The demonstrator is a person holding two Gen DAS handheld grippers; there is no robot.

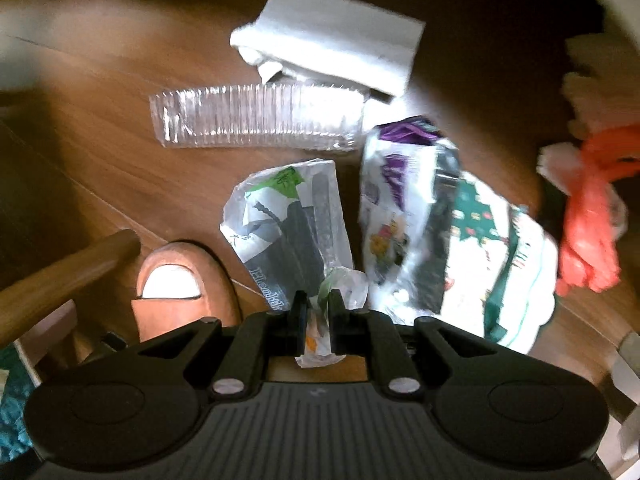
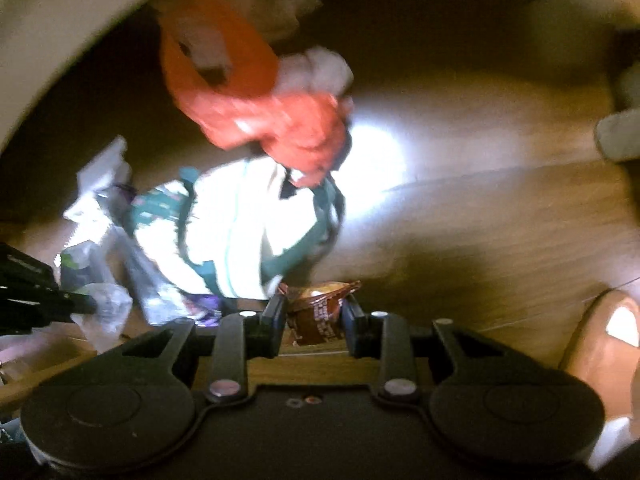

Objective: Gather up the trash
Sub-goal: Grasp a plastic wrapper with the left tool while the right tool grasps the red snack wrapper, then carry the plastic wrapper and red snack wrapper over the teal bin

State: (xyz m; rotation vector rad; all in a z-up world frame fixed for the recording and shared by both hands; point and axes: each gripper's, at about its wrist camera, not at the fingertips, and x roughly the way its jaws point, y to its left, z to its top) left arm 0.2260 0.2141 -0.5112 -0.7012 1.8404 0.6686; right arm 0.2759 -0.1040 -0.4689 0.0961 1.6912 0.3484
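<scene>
- The left gripper (image 1: pixel 319 312) is clenching a crumpled clear plastic wrapper (image 1: pixel 340 286) between nearly closed jaws; the wrapper is hanging above the wooden floor (image 1: pixel 120 152).
- The right gripper (image 2: pixel 314 312) is pinching a small brown snack wrapper (image 2: pixel 318 312) with white print, both pads pressing on its sides.
- Only the left wrist view is showing a ribbed clear plastic tray (image 1: pixel 256 116) lying flat and, just behind it, a white folded paper packet (image 1: pixel 332 48) overlapping the tray's far right end.
- The same view is showing a clear bag with green and black print (image 1: pixel 288 224) — it is lying between the tray and the left gripper.
- Both views are showing one white bag with a green Christmas-tree print (image 1: pixel 476 240) and one orange plastic bag (image 1: pixel 588 232); the orange one is lying against its far end.
- A purple-printed wrapper (image 1: pixel 400 160) is lying against the Christmas bag on the side nearer the tray.
- Only the right wrist view is showing the brown snack wrapper — and the left gripper's black body at its left edge.
- One tan shoe toe (image 1: pixel 180 280) is standing on the floor beside the left gripper in the left view; the right view is showing a similar toe (image 2: pixel 600 336) at its right edge.
- A pale curved rim (image 2: pixel 60 40) is crossing the top left corner of the right view; what it belongs to is unclear.
</scene>
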